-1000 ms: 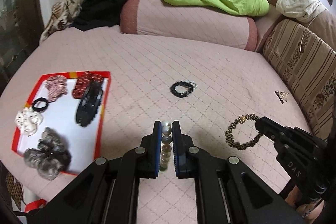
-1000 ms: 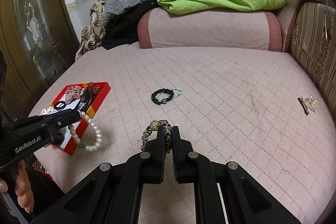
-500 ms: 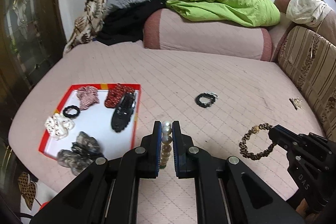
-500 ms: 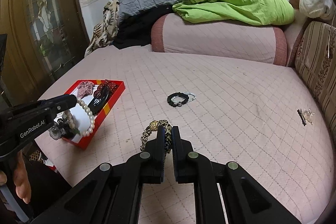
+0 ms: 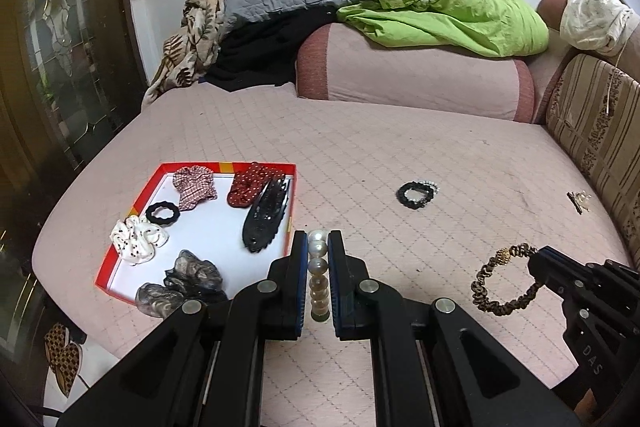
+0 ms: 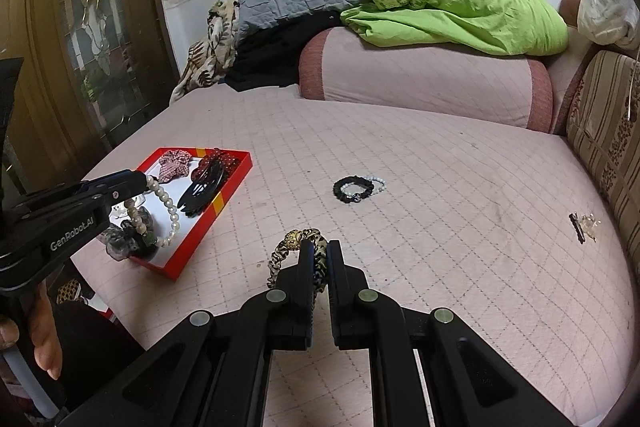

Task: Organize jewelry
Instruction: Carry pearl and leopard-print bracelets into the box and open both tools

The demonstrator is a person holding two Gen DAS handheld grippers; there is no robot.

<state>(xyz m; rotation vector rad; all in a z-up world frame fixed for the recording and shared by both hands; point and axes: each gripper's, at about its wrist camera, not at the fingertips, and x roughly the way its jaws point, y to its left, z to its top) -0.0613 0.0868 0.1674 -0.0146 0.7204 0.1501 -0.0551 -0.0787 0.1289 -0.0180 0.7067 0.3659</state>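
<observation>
My left gripper [image 5: 318, 247] is shut on a pearl bracelet [image 5: 318, 269], held above the pink bed just right of the red-rimmed tray [image 5: 120, 251]. From the right wrist view the pearl bracelet [image 6: 166, 205] dangles off the left gripper [image 6: 140, 183] over the tray [image 6: 224, 197]. My right gripper [image 6: 319, 253] is shut on a gold-and-black patterned bracelet [image 6: 290, 247], lifted off the bed. In the left wrist view that bracelet [image 5: 504, 283] hangs from the right gripper [image 5: 540, 263] at the right.
The tray holds several scrunchies [image 5: 138, 239] and a black hair claw [image 5: 266, 217]. A black beaded bracelet with a pale one [image 5: 416, 193] lies mid-bed, a small hair clip [image 5: 578, 199] near the striped cushion [image 5: 600, 131]. Pillows and a green blanket [image 5: 448, 11] are piled at the back.
Both grippers have drawn back and risen a little with their bracelets; the left camera tilted up, so the tray and the bed now sit farther off in both views.
</observation>
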